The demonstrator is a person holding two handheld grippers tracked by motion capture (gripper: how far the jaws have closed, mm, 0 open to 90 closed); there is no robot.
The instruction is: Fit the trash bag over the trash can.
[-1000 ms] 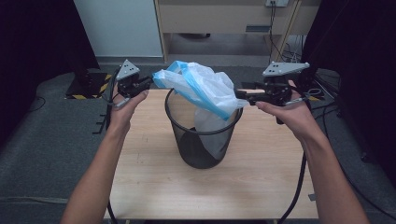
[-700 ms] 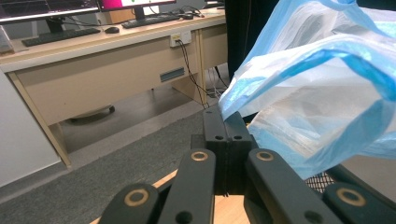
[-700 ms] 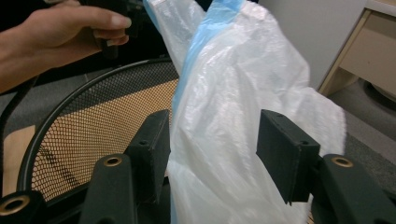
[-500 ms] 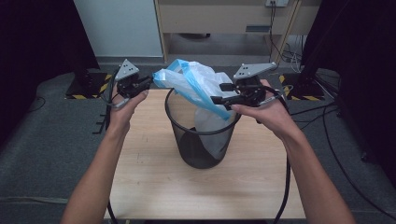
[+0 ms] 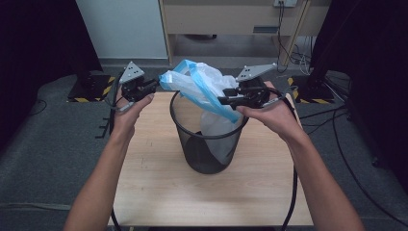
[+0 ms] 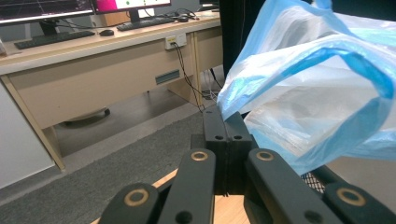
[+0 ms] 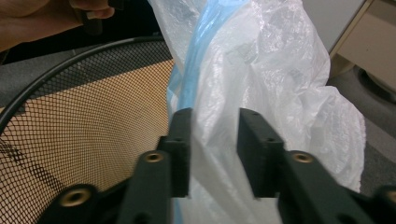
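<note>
A black mesh bin (image 5: 207, 154) stands on the wooden table (image 5: 192, 197). A white plastic bag with a blue rim (image 5: 202, 82) hangs half inside it and bunches above its rim. My left gripper (image 5: 156, 85) is shut on the bag's blue edge (image 6: 317, 93), holding it up at the bin's left; its jaws (image 6: 226, 116) meet with film pinched between them. My right gripper (image 5: 222, 101) reaches in from the right over the rim. Its jaws have just been closing and stand apart (image 7: 215, 140) with the bag's film (image 7: 280, 70) between them. The bin's mesh wall (image 7: 70, 116) lies to their left.
A pale wooden desk (image 5: 231, 19) stands behind the table, with cables (image 5: 298, 53) on the floor at the back right. Grey carpet surrounds the table. Black-and-yellow striped bases (image 5: 91, 91) sit on the floor at the left.
My right gripper has moved left, from outside the bin's right side to the bag above the rim, and its jaws have narrowed around the film. The left gripper has stayed put.
</note>
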